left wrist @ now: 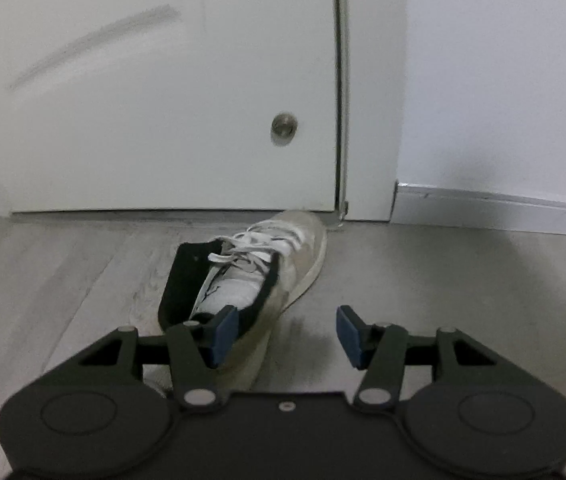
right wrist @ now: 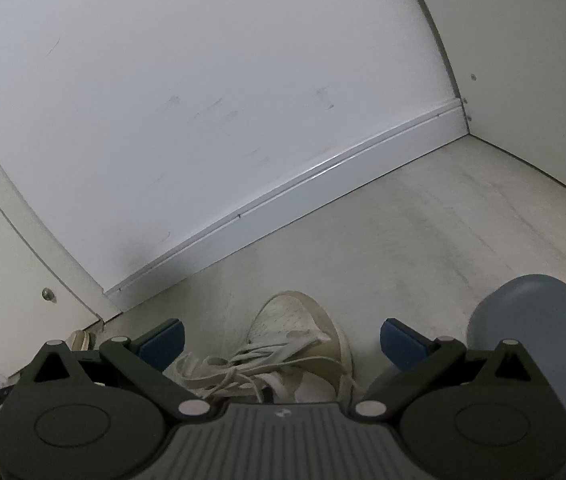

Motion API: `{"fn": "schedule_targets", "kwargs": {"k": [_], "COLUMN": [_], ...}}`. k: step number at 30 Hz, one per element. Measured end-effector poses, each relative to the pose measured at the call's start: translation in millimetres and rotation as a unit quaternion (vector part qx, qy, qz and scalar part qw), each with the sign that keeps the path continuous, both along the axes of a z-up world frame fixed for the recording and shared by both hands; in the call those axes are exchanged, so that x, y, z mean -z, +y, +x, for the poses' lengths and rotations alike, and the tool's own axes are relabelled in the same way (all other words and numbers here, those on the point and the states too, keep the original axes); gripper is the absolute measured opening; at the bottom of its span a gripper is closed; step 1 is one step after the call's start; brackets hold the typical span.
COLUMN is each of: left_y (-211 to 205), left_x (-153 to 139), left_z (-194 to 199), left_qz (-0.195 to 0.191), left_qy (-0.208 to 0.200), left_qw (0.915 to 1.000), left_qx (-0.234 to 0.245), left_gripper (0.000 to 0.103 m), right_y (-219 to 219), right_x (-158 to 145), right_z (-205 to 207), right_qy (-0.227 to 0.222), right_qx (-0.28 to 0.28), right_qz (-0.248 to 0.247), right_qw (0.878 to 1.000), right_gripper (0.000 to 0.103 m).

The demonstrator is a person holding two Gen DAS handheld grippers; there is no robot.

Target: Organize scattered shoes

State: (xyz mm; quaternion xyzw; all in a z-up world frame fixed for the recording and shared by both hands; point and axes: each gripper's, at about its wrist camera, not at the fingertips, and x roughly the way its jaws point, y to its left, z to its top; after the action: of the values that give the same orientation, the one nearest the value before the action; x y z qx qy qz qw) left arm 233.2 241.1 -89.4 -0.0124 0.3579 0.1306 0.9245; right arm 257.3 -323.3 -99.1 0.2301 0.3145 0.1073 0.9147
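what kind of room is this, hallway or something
Probably a home entryway or hallway corner. A white door with a round knob, a baseboard along plain white walls, and sneakers left on a pale wood-look floor all suggest it.

Right gripper jaws apart over white sneaker; baseboard beyond.

Sneaker on floor, toe at door, second sneaker near baseboard
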Motion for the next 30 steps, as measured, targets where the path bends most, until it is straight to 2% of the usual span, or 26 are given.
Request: {"fn": "schedule_targets", "kwargs": {"k": [1, 2, 4, 5, 7, 9, 10, 11, 13, 15, 22, 26, 30], "left_y": [0.2, -0.8, -5.3, -9.0, -15.6, -24.1, -23.9, -22.7, -17.6, -24.3, -58.6, -91.5, -122.1], "left_x": [3.7, 9.7, 12.9, 14.7, 17.5, 18.7, 18.7, 15.5, 10.3, 12.1, 10.3, 10.3, 8.8], "left_z": [3.0, 11.5, 19.6, 25.3, 36.5, 46.2, 49.3, 53.6, 56.8, 60.5, 76.7, 90.4, 91.7], "left_qz": [0.003, 0.026, 0.048, 0.063, 0.082, 0.104, 0.105, 0.087, 0.029, 0.008, -0.002, -0.015, -0.043], "left_qy": [0.008, 0.022, 0.031, 0.037, 0.047, 0.055, 0.056, 0.056, 0.051, 0.045, 0.04, 0.039, 0.041], "left_qw": [0.9999, 0.9993, 0.9977, 0.996, 0.9941, 0.9915, 0.9913, 0.9934, 0.9976, 0.9984, 0.9964, 0.9932, 0.9882], "left_qx": [0.007, 0.019, 0.037, 0.052, 0.053, 0.056, 0.055, 0.048, 0.035, 0.032, 0.075, 0.109, 0.141], "left_gripper": [0.055, 0.055, 0.054, 0.051, 0.045, 0.027, 0.021, 0.013, 0.015, 0.017, 0.016, 0.017, 0.017], "right_y": [1.2, 2.9, 5.8, 7.4, 11.0, 13.9, 15.3, 16.8, 19.6, 21.3, 13.9, 5.6, -1.6], "right_x": [0.2, 0.7, 1.4, 1.9, 4.1, 6.3, 7.4, 8.1, 8.5, 7.5, 3.5, 2.0, 0.6], "right_z": [0.5, 1.4, 2.2, 2.7, 5.0, 7.1, 8.5, 9.7, 11.2, 11.8, 8.0, 5.7, 3.5], "right_qy": [0.001, 0.003, 0.005, 0.007, 0.011, 0.016, 0.018, 0.019, 0.018, 0.016, 0.011, 0.008, 0.005], "right_qx": [0.0, -0.001, -0.003, -0.004, -0.006, -0.009, -0.011, -0.012, -0.015, -0.018, -0.013, -0.004, 0.003], "right_qz": [-0.001, -0.002, -0.002, -0.002, 0.001, 0.007, 0.011, 0.015, 0.02, 0.021, 0.02, 0.023, 0.024], "right_qw": [1.0, 1.0, 1.0, 1.0, 1.0, 1.0, 1.0, 1.0, 1.0, 0.999, 1.0, 1.0, 1.0], "right_gripper": [0.103, 0.103, 0.103, 0.103, 0.103, 0.103, 0.103, 0.103, 0.103, 0.103, 0.103, 0.103, 0.103]}}
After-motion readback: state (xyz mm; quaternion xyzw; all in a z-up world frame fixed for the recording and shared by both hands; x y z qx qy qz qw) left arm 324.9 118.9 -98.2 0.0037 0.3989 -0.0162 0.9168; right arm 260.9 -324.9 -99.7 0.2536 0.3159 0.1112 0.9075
